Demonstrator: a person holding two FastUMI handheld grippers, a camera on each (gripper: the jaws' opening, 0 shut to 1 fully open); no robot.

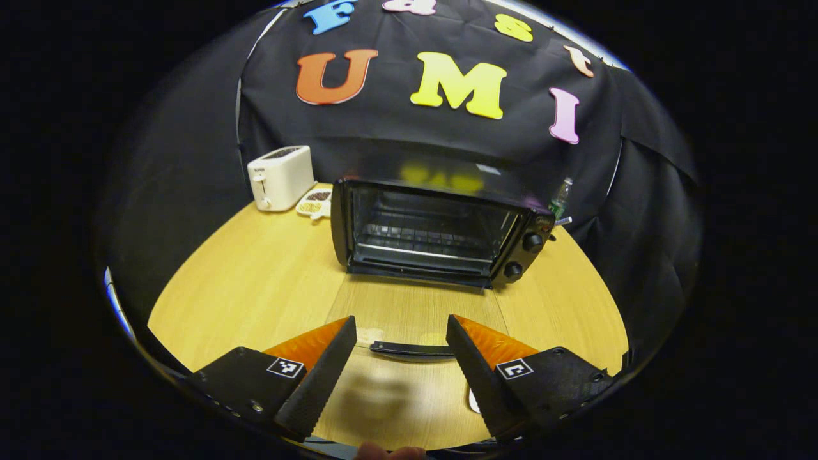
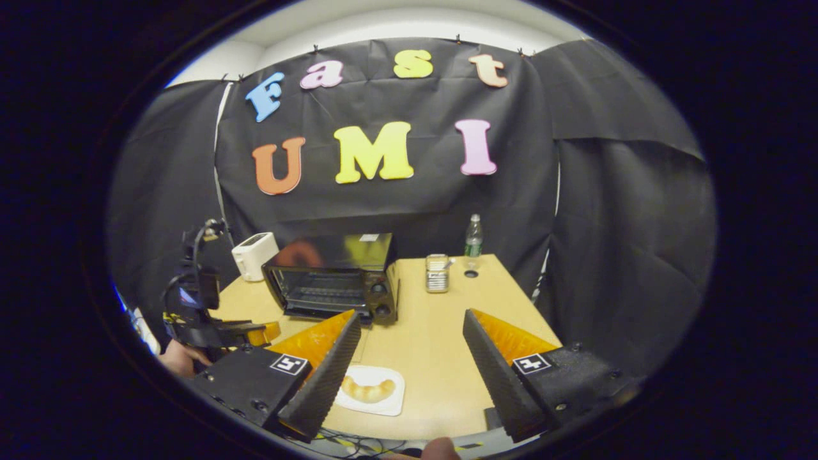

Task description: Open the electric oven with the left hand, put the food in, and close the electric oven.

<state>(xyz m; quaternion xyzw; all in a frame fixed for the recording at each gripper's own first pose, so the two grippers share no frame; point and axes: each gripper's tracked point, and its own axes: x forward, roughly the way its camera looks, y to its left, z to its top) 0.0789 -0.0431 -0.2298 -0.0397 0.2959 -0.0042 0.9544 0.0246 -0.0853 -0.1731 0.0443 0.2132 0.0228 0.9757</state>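
Just one oven [image 1: 441,233], one toaster [image 1: 280,177].

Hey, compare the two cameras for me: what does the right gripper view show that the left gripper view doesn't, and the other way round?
Right gripper view: a white plate with a curved bread roll on the near table, a metal tin right of the oven, and the left gripper held in a hand.
Left gripper view: a small dish of snacks beside the toaster, and the door handle just ahead of its open fingers.
Shared: the black oven with its door down, toaster, bottle, wooden table.
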